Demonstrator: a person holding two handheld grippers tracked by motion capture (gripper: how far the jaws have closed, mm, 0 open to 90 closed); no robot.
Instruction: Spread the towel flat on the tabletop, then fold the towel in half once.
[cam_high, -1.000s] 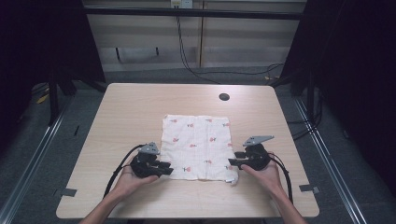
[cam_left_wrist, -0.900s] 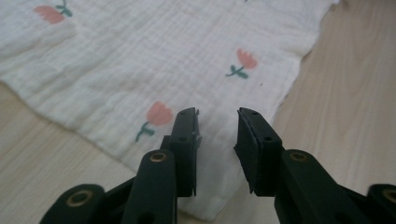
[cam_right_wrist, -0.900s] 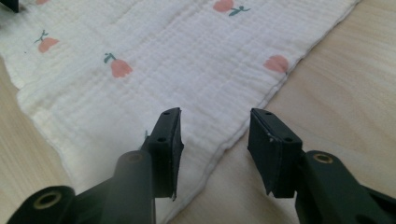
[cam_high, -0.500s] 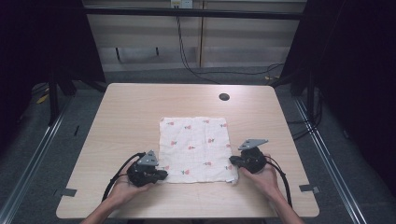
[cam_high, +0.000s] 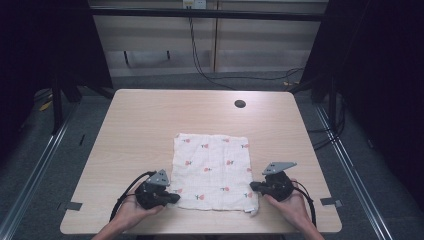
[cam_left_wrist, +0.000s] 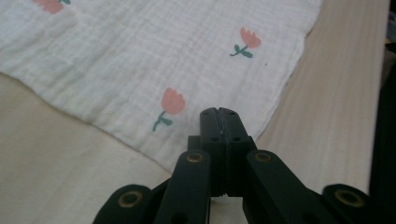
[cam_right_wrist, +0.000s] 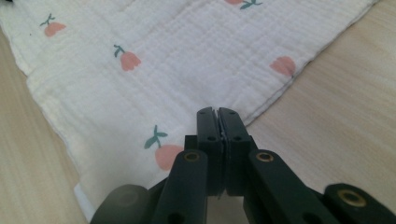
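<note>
A white cloth (cam_high: 212, 170) printed with small red tulips lies spread flat on the wooden table (cam_high: 145, 125), close to its near edge. My left gripper (cam_high: 175, 198) sits at the cloth's near left corner, its jaws pressed together with the cloth's edge (cam_left_wrist: 140, 56) pinched between them (cam_left_wrist: 218, 114). My right gripper (cam_high: 252, 186) is at the near right corner, where a bit of the corner folds under. Its jaws (cam_right_wrist: 217, 114) are likewise closed on the cloth (cam_right_wrist: 163, 46). A hand holds each gripper from the table's near side.
A round dark cable hole (cam_high: 240, 104) sits in the far part of the tabletop. Bare wood surrounds the cloth on the left, right and far sides. Cables (cam_high: 200, 60) run across the floor behind the table.
Both grippers have drawn back toward the near edge, and the cloth has slid with them. It now lies smoother and closer to the person.
</note>
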